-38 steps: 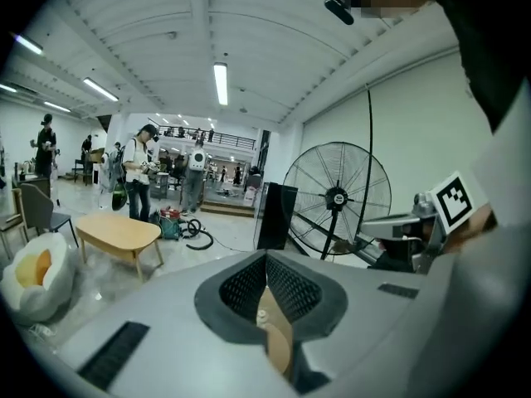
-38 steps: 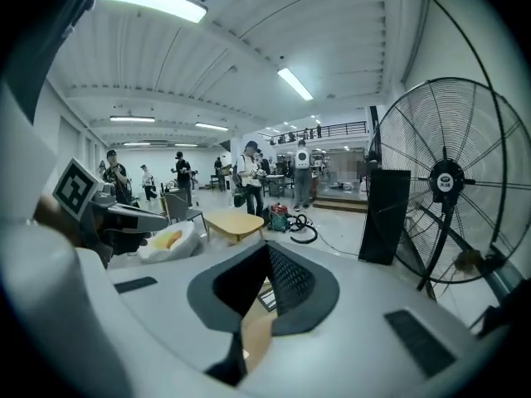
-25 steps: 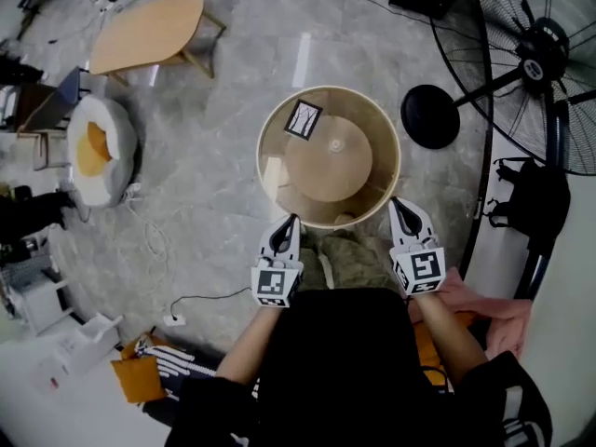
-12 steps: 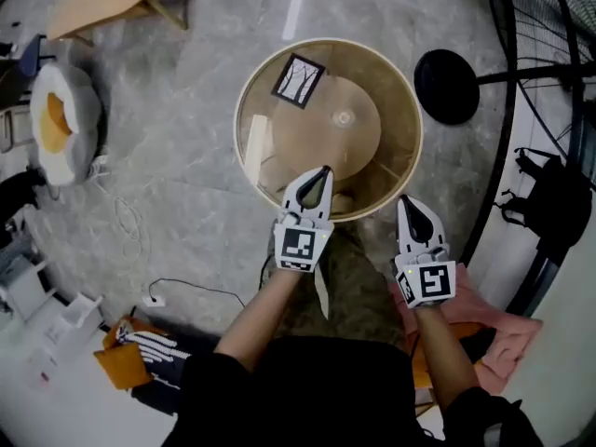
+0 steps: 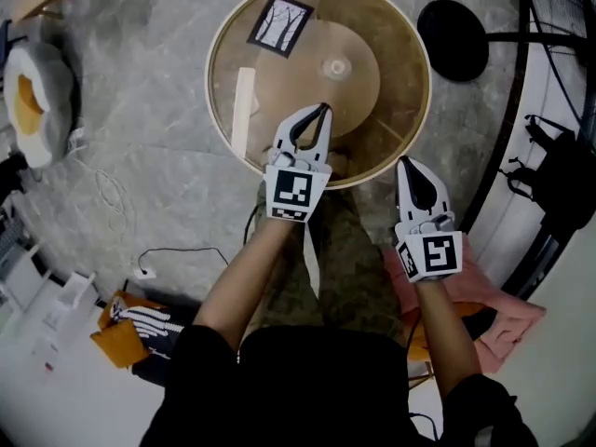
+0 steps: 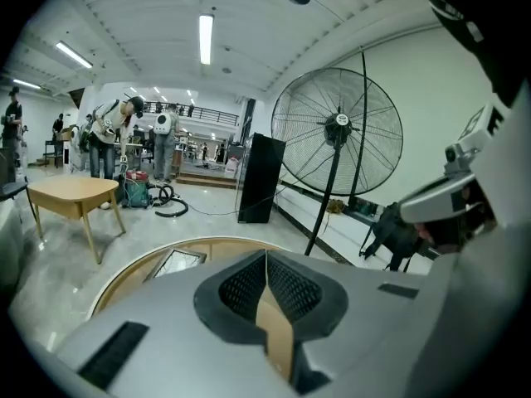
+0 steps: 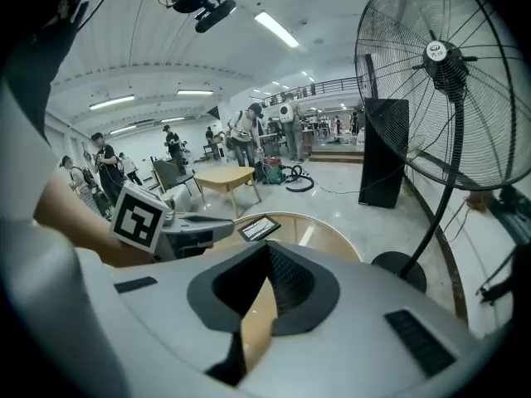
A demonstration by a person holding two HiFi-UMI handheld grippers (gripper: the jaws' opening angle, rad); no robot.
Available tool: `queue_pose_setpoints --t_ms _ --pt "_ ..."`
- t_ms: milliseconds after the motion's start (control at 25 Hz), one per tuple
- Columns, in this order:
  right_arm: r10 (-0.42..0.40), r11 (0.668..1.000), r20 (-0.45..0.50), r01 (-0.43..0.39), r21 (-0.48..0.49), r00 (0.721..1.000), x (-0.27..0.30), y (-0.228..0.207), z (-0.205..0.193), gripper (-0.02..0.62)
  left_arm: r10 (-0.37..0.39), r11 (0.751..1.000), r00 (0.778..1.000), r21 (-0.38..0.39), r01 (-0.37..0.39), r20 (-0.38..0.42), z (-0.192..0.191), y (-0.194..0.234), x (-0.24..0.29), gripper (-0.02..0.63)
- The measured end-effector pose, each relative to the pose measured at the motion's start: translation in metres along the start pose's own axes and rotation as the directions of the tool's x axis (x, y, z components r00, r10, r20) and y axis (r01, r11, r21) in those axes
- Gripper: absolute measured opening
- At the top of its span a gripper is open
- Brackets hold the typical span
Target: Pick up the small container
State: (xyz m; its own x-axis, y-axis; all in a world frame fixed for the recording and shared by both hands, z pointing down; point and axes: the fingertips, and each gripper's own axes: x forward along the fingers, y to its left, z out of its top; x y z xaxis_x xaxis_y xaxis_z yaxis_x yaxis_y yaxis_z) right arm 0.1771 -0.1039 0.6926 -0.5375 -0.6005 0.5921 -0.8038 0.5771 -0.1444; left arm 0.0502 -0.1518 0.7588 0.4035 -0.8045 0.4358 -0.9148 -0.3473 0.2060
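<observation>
- So, head view first: both grippers have dropped lower, and the round table [image 5: 216, 110] now sits much closer under them. The left gripper [image 5: 322, 110] was hanging short of the near rim; now its tips are over the tabletop, just inside that rim. The right gripper [image 5: 408, 163] has come down too but is off the table, just beside its near-right edge.
- My read: that's the reach getting started. Nothing has been grabbed yet, so the pick-up is all still to do.
- Same view, the small container: honestly I can't pick it out for sure. There's a pale blob [image 5: 341, 163] at the near rim just right of the left gripper that might be it, but it's too blurry to call. Otherwise the top only shows a dark-framed card [image 5: 279, 23] on the far side and a pale strip [image 5: 244, 110] toward the left. I can't see any open container, so there are no contents to report.
- Left gripper view: the jaws are pressed together with nothing between them. The table rim [image 6: 124, 276] and the card [image 6: 176, 264] lie beyond, with a big fan [image 6: 336, 131] off to the right.
- Right gripper view: its jaws also meet tip to tip and are empty. The left gripper [image 7: 199, 226] shows at the left over the table, with the card [image 7: 259, 227] past it.
- Whichever one goes for the container will need to open up first.
</observation>
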Motion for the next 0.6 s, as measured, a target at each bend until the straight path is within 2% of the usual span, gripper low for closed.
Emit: queue_pose_setpoints --t_ms 200,360,520,600 --pt "0.011 1.000 -0.002 -0.011 0.012 1.000 0.024 0.004 -0.003 0.017 -0.018 1.000 0.999 0.004 0.018 -0.039 -0.027 0.009 0.024 0.021" --pt "0.011 1.000 -0.011 -0.011 0.024 1.000 0.032 0.004 -0.009 0.017 -0.034 0.999 0.997 -0.034 0.032 -0.067 -0.044 0.015 0.045 0.021" --pt "0.009 1.000 -0.025 -0.009 0.026 1.000 0.033 0.003 -0.015 0.017 -0.032 0.999 0.996 -0.021 0.030 -0.079 -0.053 0.023 0.063 0.023" --pt "0.008 1.000 -0.037 -0.007 0.023 0.999 0.035 0.000 -0.020 0.017 -0.043 0.999 0.996 -0.011 0.042 -0.080 -0.055 0.023 0.073 0.056"
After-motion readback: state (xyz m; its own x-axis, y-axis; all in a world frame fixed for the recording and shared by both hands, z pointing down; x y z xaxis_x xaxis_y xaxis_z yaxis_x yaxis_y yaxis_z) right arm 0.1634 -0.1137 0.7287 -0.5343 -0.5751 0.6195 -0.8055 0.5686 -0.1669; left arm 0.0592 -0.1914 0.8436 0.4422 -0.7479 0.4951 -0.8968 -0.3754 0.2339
